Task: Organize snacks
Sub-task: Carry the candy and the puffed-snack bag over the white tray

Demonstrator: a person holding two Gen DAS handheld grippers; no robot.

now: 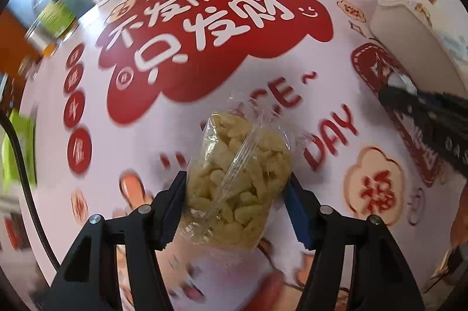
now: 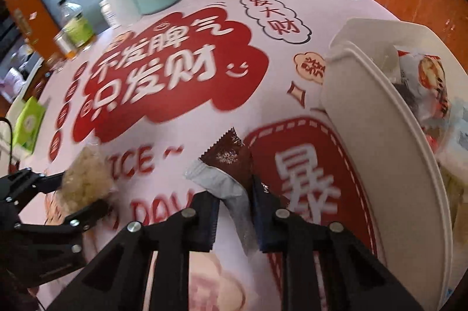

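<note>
Left wrist view: puffed-snack bag pinched in my left jaws, white bin off to my right.

My left gripper has its jaws pressed against both sides of the clear bag, long axis running straight ahead along the fingers, hanging above the printed tabletop. Over on the right wrist view, my right gripper is nearly closed, nipping two small wrappers, a brown packet and a grey packet. The bin sits just beside it on the right, already holding snacks, so my right hand looks nearer for the drop.
</note>
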